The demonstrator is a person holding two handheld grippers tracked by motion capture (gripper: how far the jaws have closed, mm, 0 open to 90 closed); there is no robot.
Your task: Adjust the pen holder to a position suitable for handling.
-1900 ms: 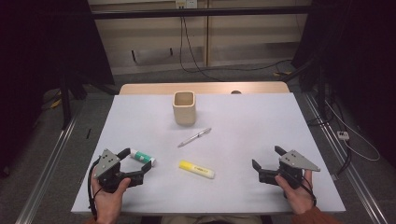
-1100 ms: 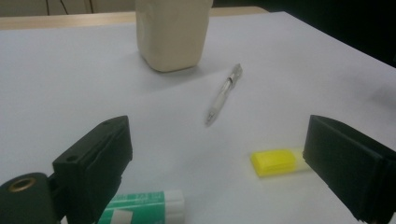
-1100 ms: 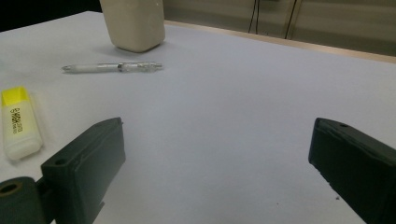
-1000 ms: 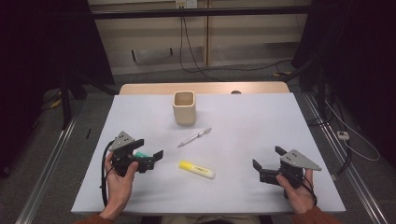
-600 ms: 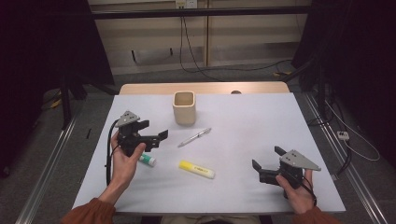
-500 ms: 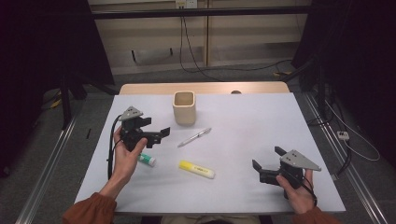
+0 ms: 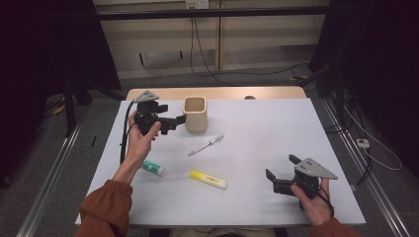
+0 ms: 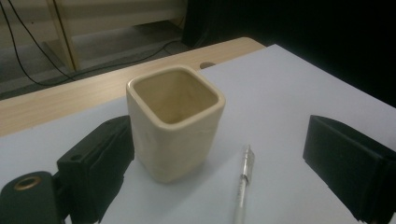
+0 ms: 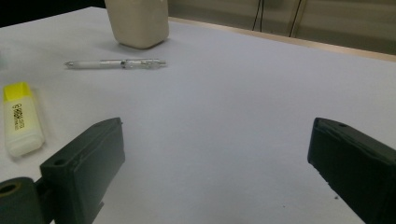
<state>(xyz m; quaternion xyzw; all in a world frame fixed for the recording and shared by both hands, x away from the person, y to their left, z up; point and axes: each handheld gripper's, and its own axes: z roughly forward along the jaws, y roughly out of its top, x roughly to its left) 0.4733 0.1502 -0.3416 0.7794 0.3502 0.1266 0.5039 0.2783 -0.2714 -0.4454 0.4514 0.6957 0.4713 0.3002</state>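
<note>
Nearest the person, the right tongs (image 7: pixel 279 178) sit low at the near right of the white tabletop (image 7: pixel 276 128), jaws spread wide with nothing between them; in the right gripper view just bare surface lies in the gap. A little farther in, near the middle, the yellow highlighter (image 7: pixel 208 179) lies flat, and just to its left rests a green-and-white marker (image 7: pixel 152 168), close under the person's left forearm in its rust-coloured sleeve (image 7: pixel 104 208). Beyond those two, a clear pen (image 7: pixel 205 145) lies at a slant, apart from everything else. And now up at the far left: the left tongs (image 7: pixel 174 123) are held off the tabletop, pointing toward the beige square cup (image 7: pixel 194 114), jaws wide apart and gripping nothing. In the left gripper view the cup (image 8: pixel 173 122) stands upright, open mouth up, just beside the left-hand jaw, the other jaw well clear of it; the pen (image 8: pixel 244 179) lies between cup and that far jaw. Behind it all runs the wooden edge (image 7: pixel 217 93) of the tabletop.
</note>
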